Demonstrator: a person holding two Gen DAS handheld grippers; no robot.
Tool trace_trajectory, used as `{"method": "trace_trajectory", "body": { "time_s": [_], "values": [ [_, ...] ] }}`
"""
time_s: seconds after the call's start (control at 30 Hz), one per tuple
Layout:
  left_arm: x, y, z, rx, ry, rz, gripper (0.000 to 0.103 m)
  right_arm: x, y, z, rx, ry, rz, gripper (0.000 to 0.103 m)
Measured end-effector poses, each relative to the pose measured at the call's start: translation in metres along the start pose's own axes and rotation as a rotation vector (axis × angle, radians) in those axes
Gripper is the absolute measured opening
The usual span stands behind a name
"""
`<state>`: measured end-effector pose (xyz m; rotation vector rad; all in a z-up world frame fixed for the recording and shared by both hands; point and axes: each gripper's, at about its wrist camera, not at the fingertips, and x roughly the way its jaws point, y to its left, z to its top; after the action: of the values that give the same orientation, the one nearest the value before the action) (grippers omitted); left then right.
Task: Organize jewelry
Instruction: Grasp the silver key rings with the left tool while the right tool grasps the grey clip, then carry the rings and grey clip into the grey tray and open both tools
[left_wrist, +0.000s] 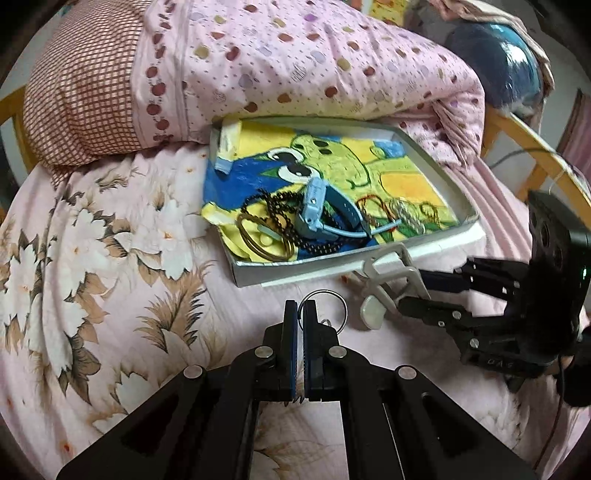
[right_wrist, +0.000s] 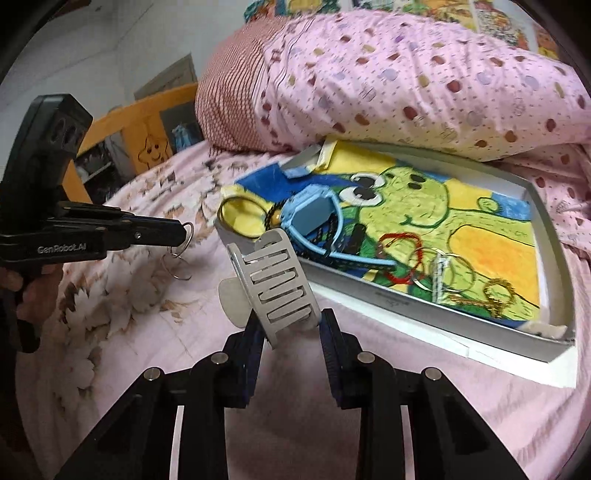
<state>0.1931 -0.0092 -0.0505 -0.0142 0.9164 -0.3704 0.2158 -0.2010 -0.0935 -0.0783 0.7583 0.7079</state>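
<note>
The left tongs (left_wrist: 301, 314) are clenched on a silver ring (left_wrist: 325, 308) just above the floral bedsheet (left_wrist: 110, 240). Beside them, the right tongs (right_wrist: 291, 332) grasp a white hair claw (right_wrist: 275, 280) near the front edge of the tray (right_wrist: 436, 317). The tray lies on the bed against a pink quilt (right_wrist: 406, 74) and carries a blue watch (right_wrist: 310, 218), gold bangle (right_wrist: 240, 218), black beads (left_wrist: 273, 206) and red cord (right_wrist: 400, 254).

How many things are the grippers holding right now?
2. The left gripper pinches a silver ring above the bedspread; the right gripper holds a grey hair claw clip beside the tray's near edge.
</note>
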Motion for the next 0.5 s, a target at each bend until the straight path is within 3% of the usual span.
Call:
{"method": "trace_trajectory", "body": {
  "time_s": [0.23,0.5],
  "values": [
    [-0.012,-0.009,0.026,0.001,-0.056,0.031,0.001,-0.025,-0.025,0.009,0.092,-0.084,-0.057,0.029],
    [0.006,-0.031,0.067,-0.022,-0.093,0.002,0.001,-0.039,-0.073,0.007,0.25,-0.131,-0.189,0.029]
  ]
}}
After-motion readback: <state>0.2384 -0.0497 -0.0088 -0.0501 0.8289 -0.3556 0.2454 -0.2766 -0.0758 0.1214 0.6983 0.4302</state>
